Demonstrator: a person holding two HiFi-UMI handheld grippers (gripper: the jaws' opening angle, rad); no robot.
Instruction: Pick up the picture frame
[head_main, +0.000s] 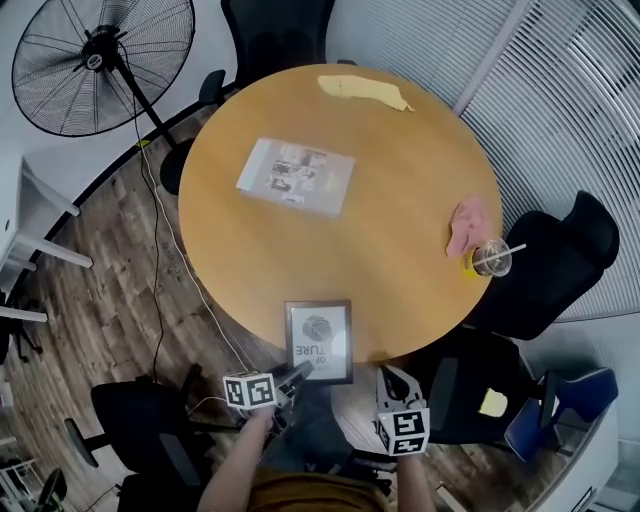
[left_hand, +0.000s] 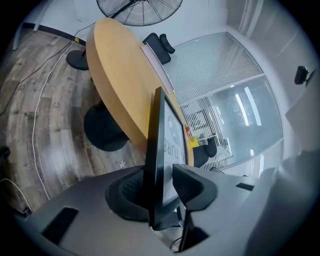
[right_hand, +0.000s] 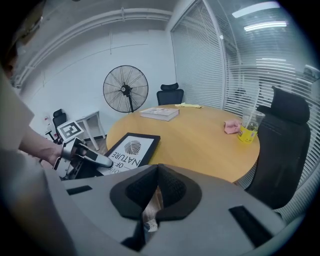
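Since the round table (head_main: 400, 200) carries the picture frame (head_main: 318, 340) lying at its near rim, long axis running away from you, the lift should be short. Your left gripper (head_main: 296, 376) is clamped on the frame's near-left corner, edge sandwiched between the jaws. Your right gripper (head_main: 392, 380) sits just right of the frame, jaws pressed together on nothing. Most of the frame lies ahead of the left tool, so its far end will likely sag.

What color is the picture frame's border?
Black; the picture frame shows best in the head view.
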